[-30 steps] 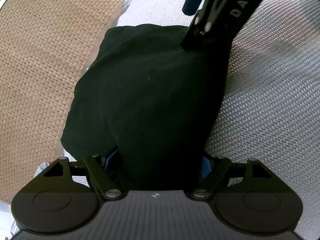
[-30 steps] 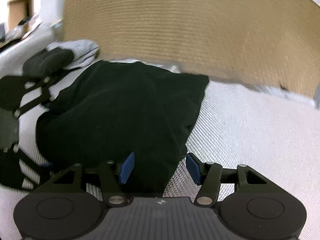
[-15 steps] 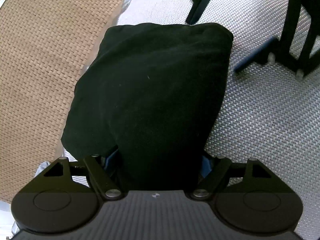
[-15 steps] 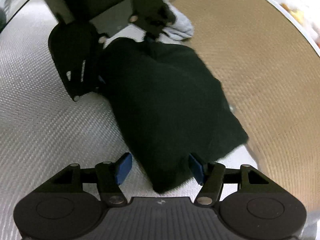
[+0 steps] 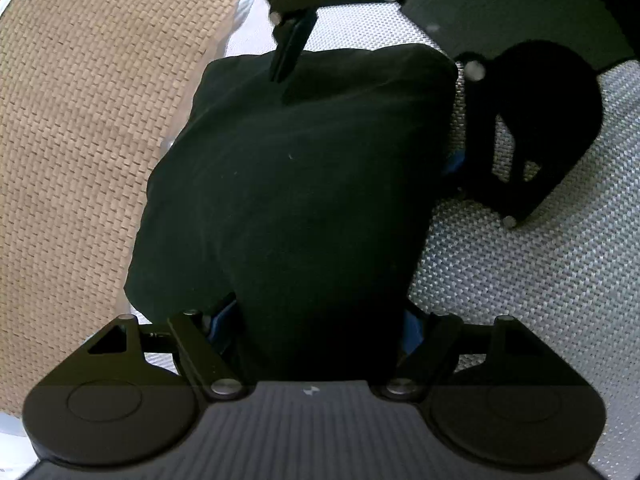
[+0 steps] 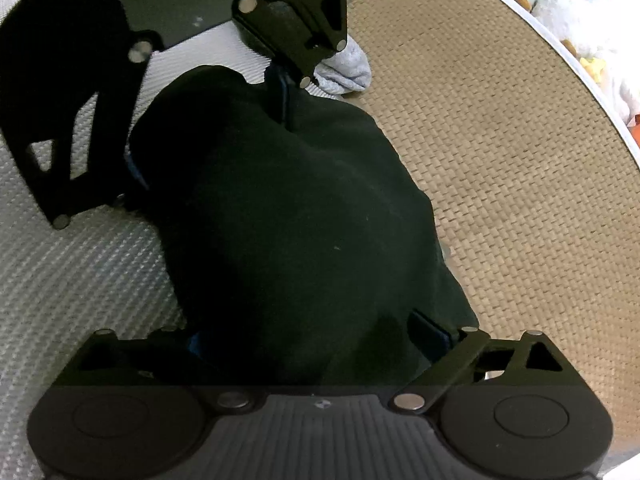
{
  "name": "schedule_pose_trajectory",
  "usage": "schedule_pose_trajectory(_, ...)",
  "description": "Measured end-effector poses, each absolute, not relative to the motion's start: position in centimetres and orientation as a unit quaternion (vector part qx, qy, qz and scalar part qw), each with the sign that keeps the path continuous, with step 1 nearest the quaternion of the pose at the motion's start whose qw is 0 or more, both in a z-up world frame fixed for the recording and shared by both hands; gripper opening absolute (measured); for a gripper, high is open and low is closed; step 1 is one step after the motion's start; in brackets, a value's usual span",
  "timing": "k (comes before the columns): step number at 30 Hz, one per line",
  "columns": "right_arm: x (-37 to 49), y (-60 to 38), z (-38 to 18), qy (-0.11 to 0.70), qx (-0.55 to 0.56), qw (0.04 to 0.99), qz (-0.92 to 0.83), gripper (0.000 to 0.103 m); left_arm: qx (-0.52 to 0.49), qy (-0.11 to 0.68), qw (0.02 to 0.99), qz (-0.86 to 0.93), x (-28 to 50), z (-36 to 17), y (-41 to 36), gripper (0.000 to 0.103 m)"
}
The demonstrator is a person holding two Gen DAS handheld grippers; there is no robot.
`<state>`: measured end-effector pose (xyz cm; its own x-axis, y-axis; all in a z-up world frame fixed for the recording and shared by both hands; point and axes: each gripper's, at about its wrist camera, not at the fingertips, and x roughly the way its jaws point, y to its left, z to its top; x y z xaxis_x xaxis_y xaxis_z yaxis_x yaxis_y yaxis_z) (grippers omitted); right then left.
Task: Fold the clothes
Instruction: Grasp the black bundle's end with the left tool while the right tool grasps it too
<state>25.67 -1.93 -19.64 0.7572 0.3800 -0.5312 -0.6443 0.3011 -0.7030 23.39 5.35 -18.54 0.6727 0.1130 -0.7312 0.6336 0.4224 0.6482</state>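
Note:
A black garment (image 5: 296,184), folded into a thick bundle, lies on a grey-white woven surface (image 5: 520,300) at the edge of a tan mat. My left gripper (image 5: 318,324) is shut on the bundle's near end, and the cloth is pinched narrow between its blue pads (image 5: 224,320). My right gripper (image 6: 314,338) straddles the opposite end of the garment (image 6: 288,220). Its jaws are opening with the cloth between them. In the left wrist view one right finger (image 5: 292,48) rests at the far edge and the other stands beside the cloth on the right.
The tan woven mat (image 6: 500,160) runs along one side of the garment. A light grey cloth (image 6: 344,68) lies beyond the left gripper (image 6: 210,140). Soft toys (image 6: 580,12) sit past the mat's white rim.
My right gripper rolled, came down over the far end of the garment and spread its jaws wider. My left gripper and the cloth in it stayed put.

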Motion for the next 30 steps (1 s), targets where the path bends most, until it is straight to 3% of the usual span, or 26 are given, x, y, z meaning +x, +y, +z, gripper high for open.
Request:
schedule_pose_trajectory(4, 25.2, -2.4, -19.4, 0.154, -0.476, 0.794, 0.345, 0.075, 0.511, 0.369, 0.758, -0.171, 23.5, -18.6, 5.3, 0.079)
schedule_pose_trajectory(13, 25.0, -2.6, -18.7, 0.178, -0.442, 0.804, 0.357, 0.058, 0.522, 0.365, 0.751, -0.175, 23.1, -18.4, 5.2, 0.071)
schedule_pose_trajectory(30, 22.5, -0.9, -18.4, 0.182, -0.427, 0.804, 0.371, 0.051, 0.525, 0.361, 0.752, -0.172, 20.3, -17.9, 6.9, 0.064)
